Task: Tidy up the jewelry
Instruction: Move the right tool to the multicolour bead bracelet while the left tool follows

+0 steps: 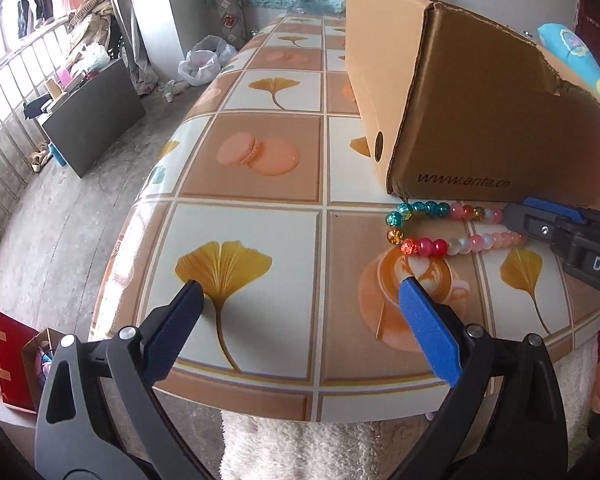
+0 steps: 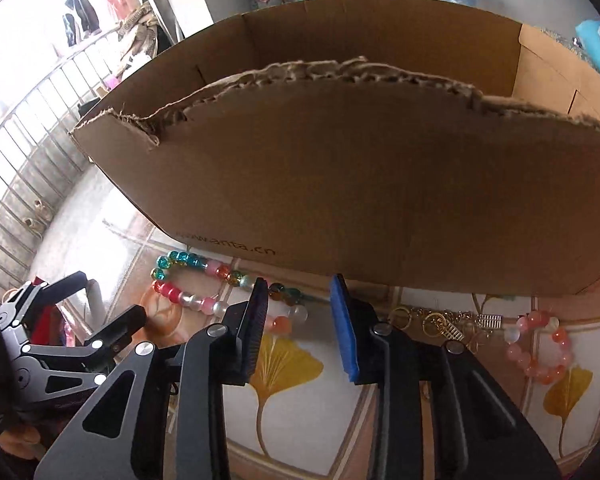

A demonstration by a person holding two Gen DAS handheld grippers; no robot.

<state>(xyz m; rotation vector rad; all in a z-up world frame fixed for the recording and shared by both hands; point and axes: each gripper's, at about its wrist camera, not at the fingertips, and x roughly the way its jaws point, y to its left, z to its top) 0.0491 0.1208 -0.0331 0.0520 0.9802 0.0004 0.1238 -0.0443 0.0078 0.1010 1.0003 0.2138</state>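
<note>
The job is at its pickup stage: the jewelry lies on the counter (image 1: 268, 184), and nothing looks to have gone into the cardboard box (image 2: 340, 184) yet, though its floor is hidden from both views.

The right tongs (image 2: 299, 312) sit low at the near wall of the box, right over the long beaded necklace (image 1: 440, 226). Their jaws stand a little apart, with the pale and green beads at the necklace's right-hand end showing in the gap between them. I cannot tell whether the fingers touch the beads; they do not appear to pinch anything. The left tongs (image 1: 302, 292) hover spread wide and empty over the tablecloth, well to the left of the necklace, above the leaf and coffee-cup prints.

The necklace lies in a flattened loop just beside the box wall, teal beads at the left bend, red and pink along the near strand. Further right, a gold keychain (image 2: 446, 322) rests on the counter, and beyond it a pink bead bracelet (image 2: 540, 346), both apart from the necklace.

The next move, I judge, asks the right tongs to settle down around the strand and close on it firmly, since round glossy beads may roll out of a loose hold. Then the lift must clear the box's torn front edge, with the dangling strand trailing behind.
</note>
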